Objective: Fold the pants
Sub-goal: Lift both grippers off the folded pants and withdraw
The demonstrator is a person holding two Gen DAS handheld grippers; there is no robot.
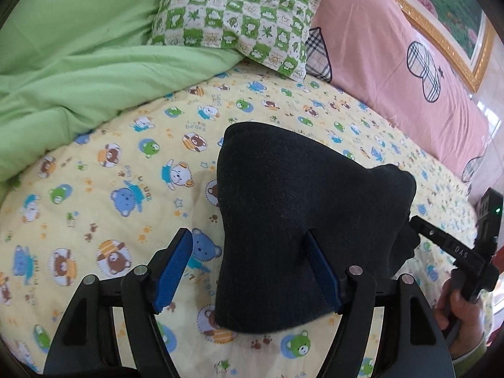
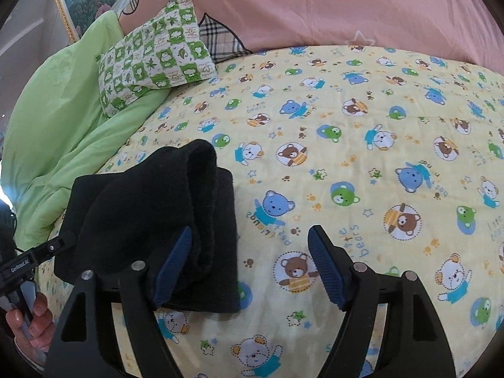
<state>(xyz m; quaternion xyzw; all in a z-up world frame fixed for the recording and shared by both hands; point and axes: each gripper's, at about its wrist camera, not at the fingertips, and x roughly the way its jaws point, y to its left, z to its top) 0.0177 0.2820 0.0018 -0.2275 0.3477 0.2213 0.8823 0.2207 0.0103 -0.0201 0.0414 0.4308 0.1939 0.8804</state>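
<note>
The dark pants (image 1: pixel 283 208) lie folded into a thick bundle on the yellow bear-print bedsheet (image 1: pixel 94 189). My left gripper (image 1: pixel 249 264) is open; its right finger rests against the bundle's near edge, its left finger is over bare sheet. In the right wrist view the pants (image 2: pixel 151 214) lie at the left. My right gripper (image 2: pixel 250 264) is open, its left finger touching the bundle's right side, its right finger over the sheet (image 2: pixel 378 157). The right gripper also shows at the far right of the left wrist view (image 1: pixel 412 223), touching the bundle.
A green blanket (image 1: pixel 78 63) is heaped at the left. A green-and-white checked pillow (image 1: pixel 233 15) lies at the head of the bed. A pink cover (image 1: pixel 378 47) lies along the far side. A gold-framed picture (image 1: pixel 441 6) hangs behind it.
</note>
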